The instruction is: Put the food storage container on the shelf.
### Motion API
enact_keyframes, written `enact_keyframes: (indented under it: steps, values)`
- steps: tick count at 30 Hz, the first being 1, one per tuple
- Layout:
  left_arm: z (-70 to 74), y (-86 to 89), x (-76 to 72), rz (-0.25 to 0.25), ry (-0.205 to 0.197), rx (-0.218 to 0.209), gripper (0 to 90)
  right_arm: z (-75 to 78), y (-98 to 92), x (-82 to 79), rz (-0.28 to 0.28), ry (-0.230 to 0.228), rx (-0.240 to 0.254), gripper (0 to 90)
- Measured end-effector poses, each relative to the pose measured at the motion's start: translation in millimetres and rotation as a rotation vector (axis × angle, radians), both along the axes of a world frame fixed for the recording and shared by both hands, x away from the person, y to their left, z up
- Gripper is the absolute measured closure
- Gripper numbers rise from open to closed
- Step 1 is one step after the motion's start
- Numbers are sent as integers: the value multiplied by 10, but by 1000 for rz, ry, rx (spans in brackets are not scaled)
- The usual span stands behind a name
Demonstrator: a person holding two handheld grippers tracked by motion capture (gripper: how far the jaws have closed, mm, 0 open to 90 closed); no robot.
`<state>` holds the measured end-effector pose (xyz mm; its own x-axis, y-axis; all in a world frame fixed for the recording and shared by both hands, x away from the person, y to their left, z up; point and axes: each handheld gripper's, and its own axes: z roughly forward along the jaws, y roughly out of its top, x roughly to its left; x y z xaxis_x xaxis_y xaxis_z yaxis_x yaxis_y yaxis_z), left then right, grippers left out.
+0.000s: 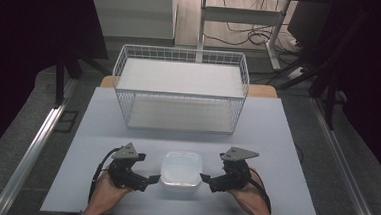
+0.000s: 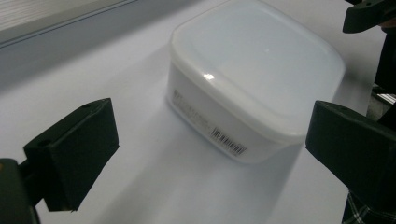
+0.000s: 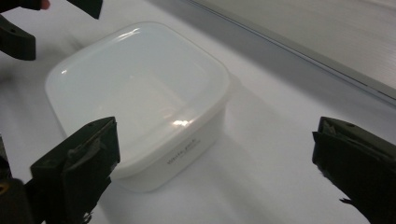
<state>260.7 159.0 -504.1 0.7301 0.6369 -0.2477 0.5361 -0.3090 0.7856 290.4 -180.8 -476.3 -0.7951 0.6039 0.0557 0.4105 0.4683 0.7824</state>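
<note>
Hands enter from the near edge of the pale grey desk (image 1: 277,138), each holding a black two-jaw claw aimed inward at the same target: a squarish container of translucent white plastic with rounded corners and a fitted lid (image 1: 181,169), sitting flat on the desk midway between them. The left claw (image 1: 150,179) lies just beside the container's left wall and the right claw (image 1: 206,178) just beside its right wall, so the box is straight ahead of each claw, and neither hand looks clearly nearer than the other. Both claws are released: in the left gripper view the jaws stand wide apart with the container (image 2: 254,79) ahead between them and a barcode label on the wall facing the camera; in the right gripper view the jaws are likewise spread, the container (image 3: 140,93) lying ahead and toward the left jaw, small print on its near side. Neither claw appears to touch the box, though the high view is too coarse to rule out contact at the tips. With its sides roughly equal, the container offers no marked long axis; the likely move is a two-sided squeeze or lift, which would call for both claws to close in evenly from opposite walls. Both forearms lie low, wrists angled inward. Farther back, well apart from the container, a white wire basket (image 1: 179,89) with a white liner stands across the far half of the desk.
</note>
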Motion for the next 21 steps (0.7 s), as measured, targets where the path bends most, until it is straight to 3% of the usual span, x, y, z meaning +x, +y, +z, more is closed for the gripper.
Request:
enact_keyframes:
  steps: [6, 11, 17, 18, 21]
  values:
    - [27, -146, 74, -23, 5, 3, 30, 38, 106, 44, 15, 15, 21, 0]
    - [74, -266, 169, -39, -9, 20, 40, 60, 239, 94, 36, 45, -5, 15]
    - [6, -343, 283, -54, 36, 32, 47, 6, 375, 172, 46, 103, -15, 29]
    - [-21, -354, 293, -60, 46, 39, 47, -52, 391, 177, 42, 135, -31, 29]
    - [-61, -341, 303, -76, 88, -9, 72, -115, 390, 183, 42, 168, -36, 18]
